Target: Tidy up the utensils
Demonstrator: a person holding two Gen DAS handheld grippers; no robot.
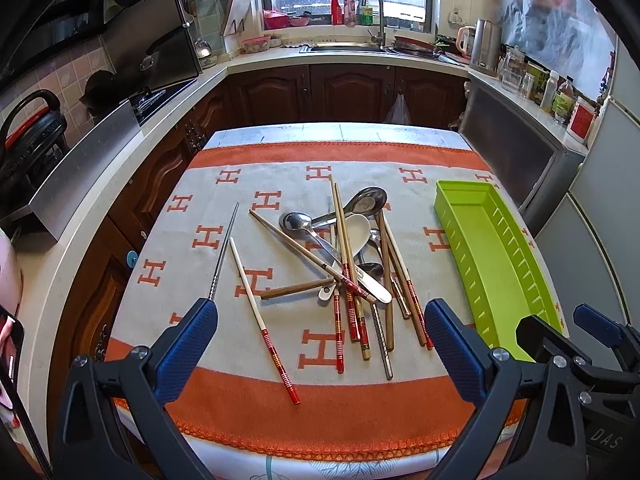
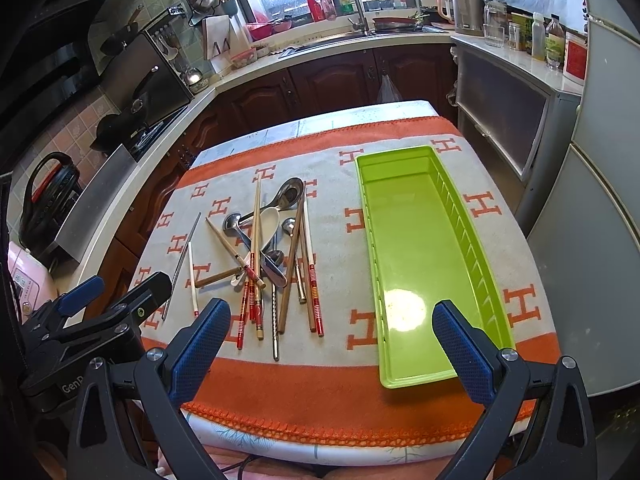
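Note:
A jumbled pile of utensils lies mid-table: wooden and red-ended chopsticks, steel spoons, a white ceramic spoon. One white chopstick and a steel chopstick lie apart to the left. The pile sits left of a long green tray, which holds nothing. My left gripper hovers open above the table's near edge, before the pile. My right gripper is open too, near the tray's front end. Each gripper shows in the other's view: the right gripper and the left gripper.
The table carries an orange and grey cloth with H marks. Kitchen counters wrap around: stove at left, sink at the back, fridge at right. A narrow floor gap separates the table from the cabinets.

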